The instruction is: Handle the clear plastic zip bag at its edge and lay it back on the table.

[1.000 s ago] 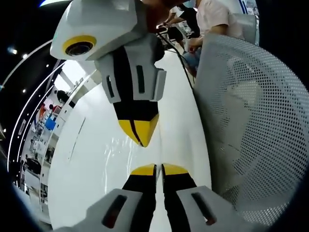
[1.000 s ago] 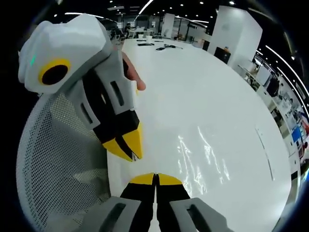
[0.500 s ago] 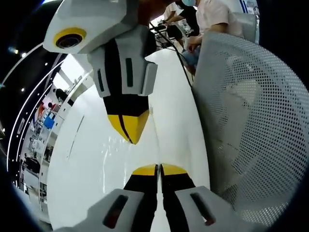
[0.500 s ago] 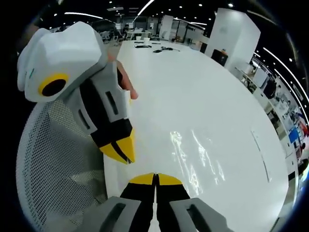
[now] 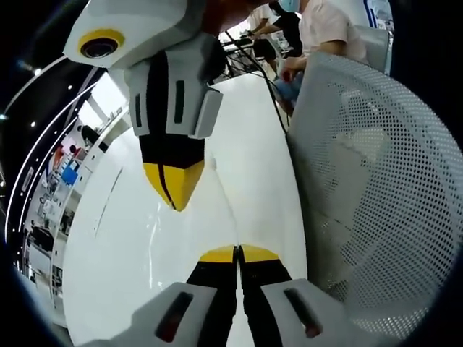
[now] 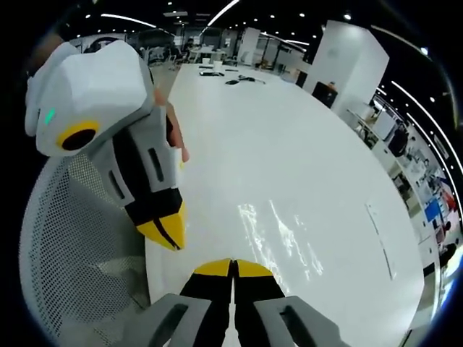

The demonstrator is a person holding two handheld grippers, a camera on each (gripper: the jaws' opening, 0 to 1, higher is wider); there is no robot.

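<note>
In the left gripper view, the left gripper [image 5: 237,253] sits nearest, its two yellow tips pressed together with no gap, and nothing can be seen pinched between them. Just ahead of those tips and slightly to their left hangs the right gripper [image 5: 172,189], tips down and likewise clenched, with nothing visible in it. Seen from the other side, the right gripper [image 6: 233,267] shows the same closed tips, and the left gripper [image 6: 165,233] is just ahead and to the left of them. Below both, the white bench [image 6: 289,144] spreads forward, and on it, just ahead of the right gripper and a little to its right, lies the clear plastic zip bag [image 6: 278,242], readable mainly as a patch of streaky glare; it looks flat on the surface, though its outline is too faint to trace. Neither gripper appears to touch it. Judged from this, the bag is already down on the bench and the handling at its edge looks finished, so little seems left beyond drawing the grippers clear. Beside the left gripper, to its right, stands a grey mesh chair back [image 5: 376,188]. Farther off, past the chair, people [image 5: 318,29] sit at the far end of the bench.
</note>
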